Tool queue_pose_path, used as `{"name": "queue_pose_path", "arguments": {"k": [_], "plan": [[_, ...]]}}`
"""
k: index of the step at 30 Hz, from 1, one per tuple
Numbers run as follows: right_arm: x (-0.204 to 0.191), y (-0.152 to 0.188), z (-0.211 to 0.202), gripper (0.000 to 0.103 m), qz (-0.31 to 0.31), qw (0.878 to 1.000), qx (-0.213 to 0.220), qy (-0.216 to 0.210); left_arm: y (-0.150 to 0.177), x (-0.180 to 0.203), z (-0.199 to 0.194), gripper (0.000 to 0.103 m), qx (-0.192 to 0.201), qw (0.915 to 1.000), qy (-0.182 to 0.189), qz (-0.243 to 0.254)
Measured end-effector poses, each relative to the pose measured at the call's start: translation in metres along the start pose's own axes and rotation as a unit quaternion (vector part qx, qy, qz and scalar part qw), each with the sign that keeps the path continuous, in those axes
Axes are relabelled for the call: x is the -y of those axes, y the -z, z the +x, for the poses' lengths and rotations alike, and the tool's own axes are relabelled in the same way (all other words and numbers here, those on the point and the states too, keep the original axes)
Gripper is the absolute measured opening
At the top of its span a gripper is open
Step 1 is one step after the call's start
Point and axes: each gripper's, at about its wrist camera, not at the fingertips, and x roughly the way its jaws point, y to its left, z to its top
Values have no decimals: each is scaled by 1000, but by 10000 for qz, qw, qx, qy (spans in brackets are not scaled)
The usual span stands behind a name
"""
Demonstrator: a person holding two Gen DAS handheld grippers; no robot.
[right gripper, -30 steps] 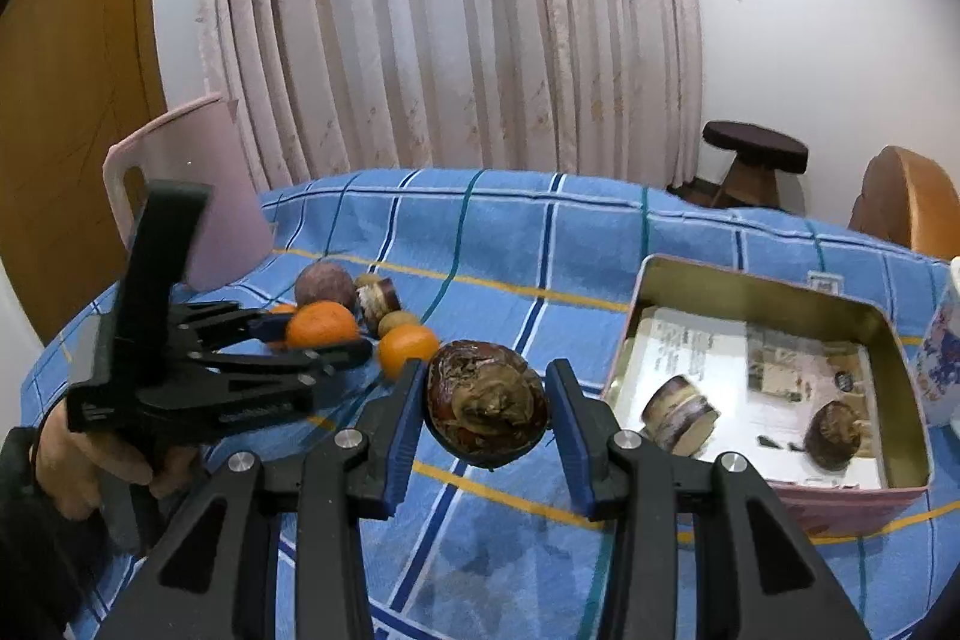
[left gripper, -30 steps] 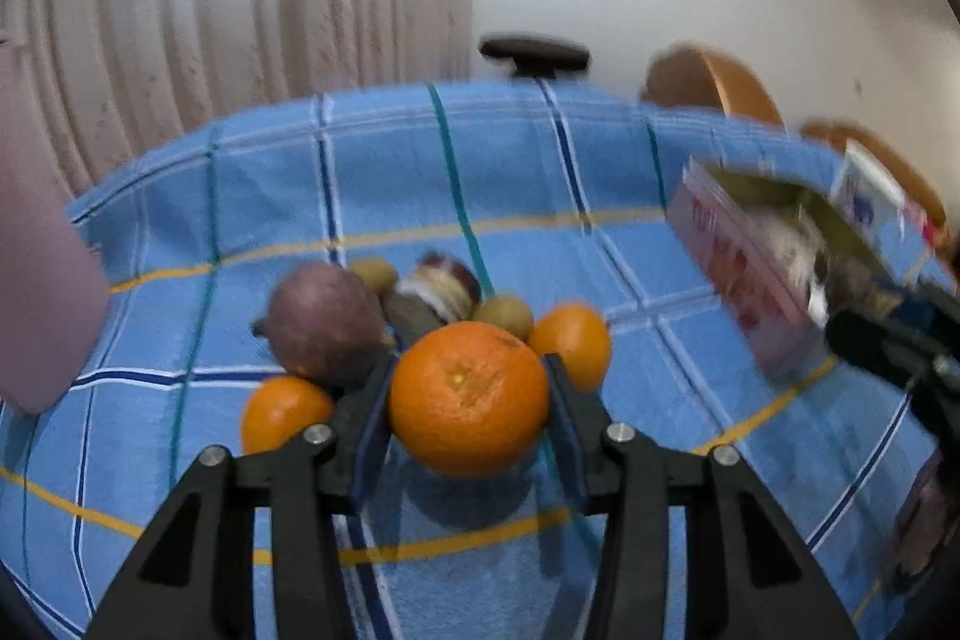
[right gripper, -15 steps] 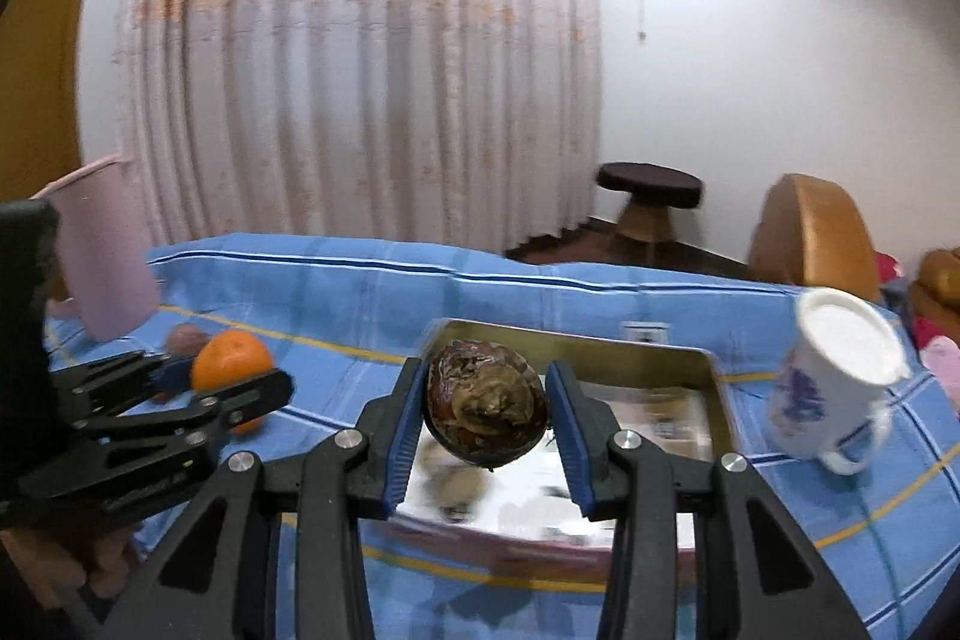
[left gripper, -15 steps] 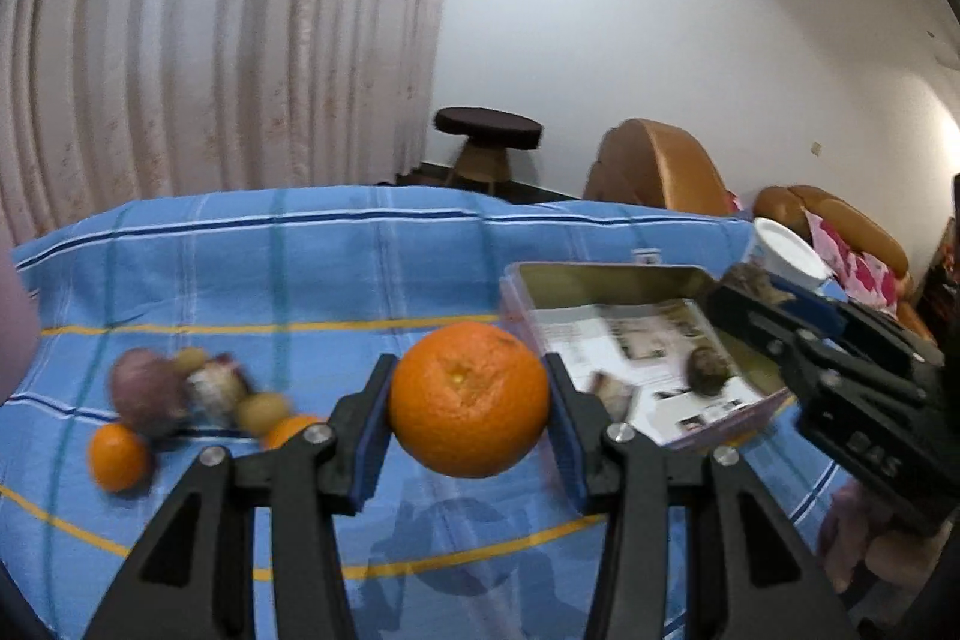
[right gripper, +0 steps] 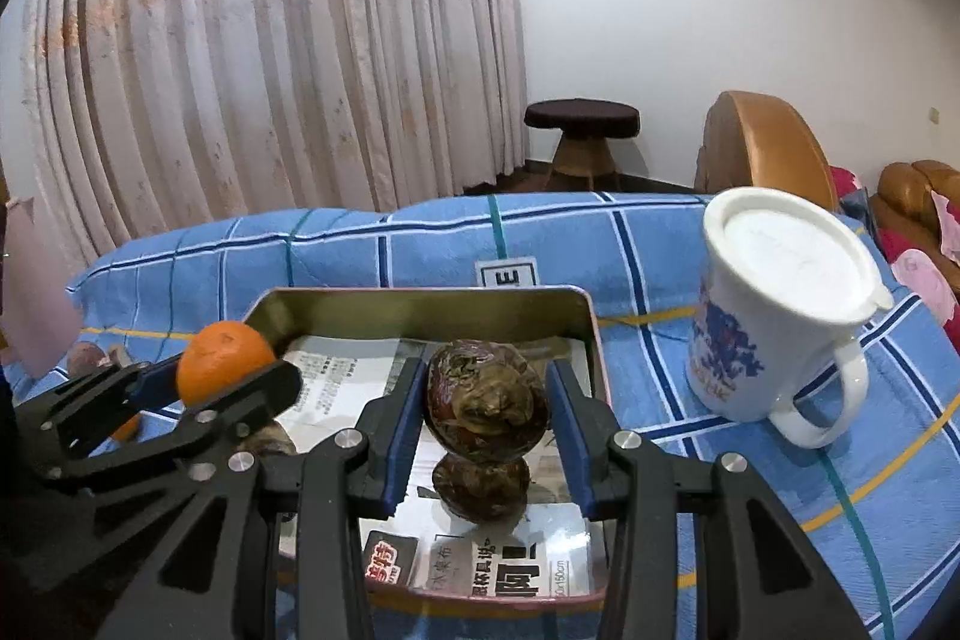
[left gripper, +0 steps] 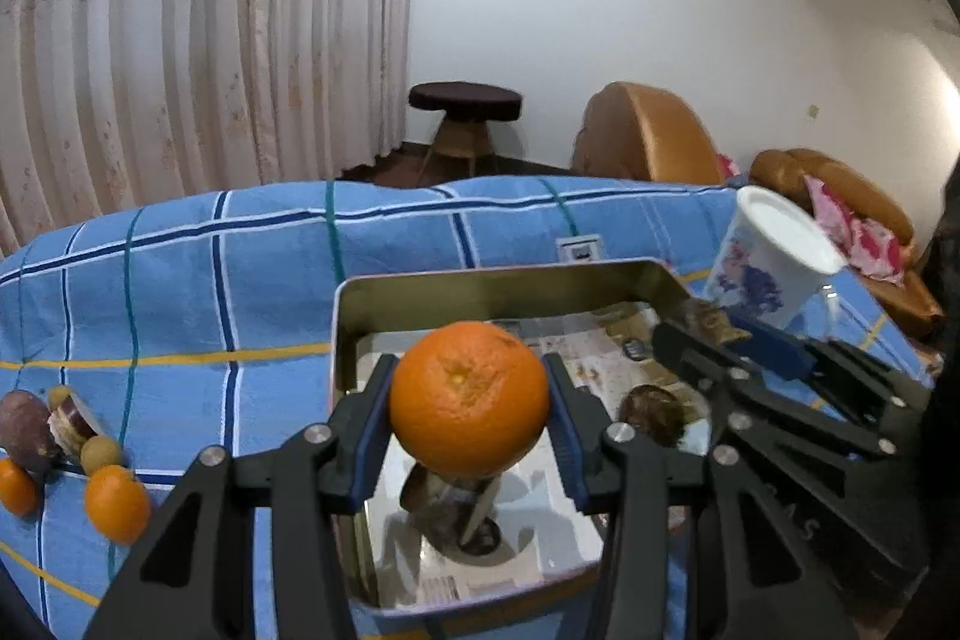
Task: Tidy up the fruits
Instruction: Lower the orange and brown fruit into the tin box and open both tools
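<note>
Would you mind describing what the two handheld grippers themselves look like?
Both grippers, left gripper and right gripper, look alike: matte black plastic linkage arms joined by round silver screws, each ending in two fingers lined with blue pads. Embossed letters sit on the side of the right gripper, too blurred to read. No cables or sleeves show.

Oranges: 3, one held (left gripper: 469, 397), two on cloth (left gripper: 117, 503) (left gripper: 17, 486). Dark brown fruits: 2 (right gripper: 486, 400) (left gripper: 651, 413). 1 tin (left gripper: 480, 289), 1 mug (right gripper: 774, 304), 2 small longans (left gripper: 101, 453).
</note>
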Motion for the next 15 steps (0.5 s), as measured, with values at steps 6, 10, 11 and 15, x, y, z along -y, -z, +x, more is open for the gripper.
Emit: {"name": "queue_pose_path", "arguments": {"k": [6, 10, 11, 15], "plan": [[6, 0, 7, 43, 272, 9992, -155, -266, 6, -4, 7, 48, -114, 9998, -155, 32], [0, 3, 19, 44, 246, 9982, -341, -431, 8, -5, 9, 49, -121, 9994, -307, 47], [-2, 4, 21, 44, 236, 9979, -385, -454, 8, -6, 8, 49, -114, 9992, -379, 48], [1, 3, 19, 44, 418, 9969, -364, -553, 8, -8, 5, 51, -97, 9994, -335, -29]]}}
